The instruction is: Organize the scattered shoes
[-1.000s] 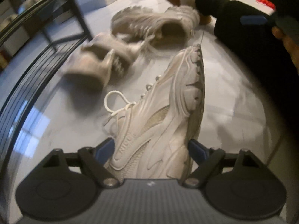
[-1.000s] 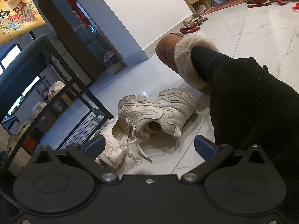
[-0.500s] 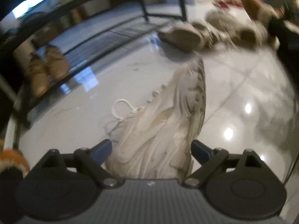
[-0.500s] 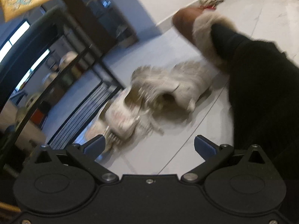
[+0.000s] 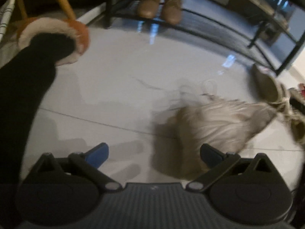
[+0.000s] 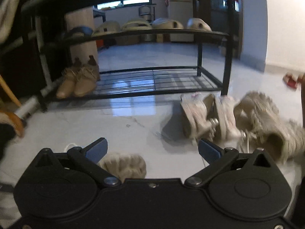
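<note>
Your left tongs (image 5: 154,153), jaws just opened wide, hold nothing, the blurred cream sneaker (image 5: 215,126) lying on the floor (image 5: 114,87) at the right finger, while your right tongs (image 6: 152,150) stand spread and empty facing the shoe rack (image 6: 152,91).

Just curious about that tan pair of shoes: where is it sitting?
The tan shoes stand side by side at the left end of the black rack's bottom shelf, in the right camera's view.

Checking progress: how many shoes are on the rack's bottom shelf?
2: left tan shoe and right tan shoe, side by side at the left end of the bottom shelf. None seem hidden.
</note>
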{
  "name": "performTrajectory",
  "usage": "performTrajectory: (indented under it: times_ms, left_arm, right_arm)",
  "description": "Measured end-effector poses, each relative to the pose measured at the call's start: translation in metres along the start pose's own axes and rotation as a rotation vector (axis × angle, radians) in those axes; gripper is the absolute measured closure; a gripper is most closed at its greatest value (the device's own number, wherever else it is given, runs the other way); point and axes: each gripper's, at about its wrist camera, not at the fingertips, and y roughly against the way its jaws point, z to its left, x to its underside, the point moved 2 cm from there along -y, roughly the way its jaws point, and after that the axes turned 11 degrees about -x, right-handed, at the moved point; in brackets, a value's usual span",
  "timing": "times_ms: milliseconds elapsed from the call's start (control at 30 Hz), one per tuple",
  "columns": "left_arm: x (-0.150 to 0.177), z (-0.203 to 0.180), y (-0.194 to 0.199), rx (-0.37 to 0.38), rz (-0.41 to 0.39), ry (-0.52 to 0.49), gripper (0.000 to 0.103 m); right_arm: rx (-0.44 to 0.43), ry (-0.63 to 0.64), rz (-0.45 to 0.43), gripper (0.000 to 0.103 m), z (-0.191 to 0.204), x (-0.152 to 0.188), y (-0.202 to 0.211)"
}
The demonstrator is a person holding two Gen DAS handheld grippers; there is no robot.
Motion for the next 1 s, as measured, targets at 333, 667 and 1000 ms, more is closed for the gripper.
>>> performTrajectory:
  times_ms: [333, 667, 1000]
  left_arm:
    - [-0.01, 0.008, -0.007, 0.014, -0.038, 0.045, 0.001]
    - [-0.012, 0.003, -0.012, 0.05, -0.027, 0.068, 0.001]
    - [-0.012, 0.007, -0.009, 0.035, -0.039, 0.076, 0.001]
  right_arm:
    - [0.012, 0.035, 0.163, 0.0, 0.038, 0.016, -0.036]
    - [0.055, 0.005, 0.284, 0.0, 0.005, 0.047, 0.019]
    - [0.047, 0.057, 0.516, 0.0, -0.006, 0.066, 0.013]
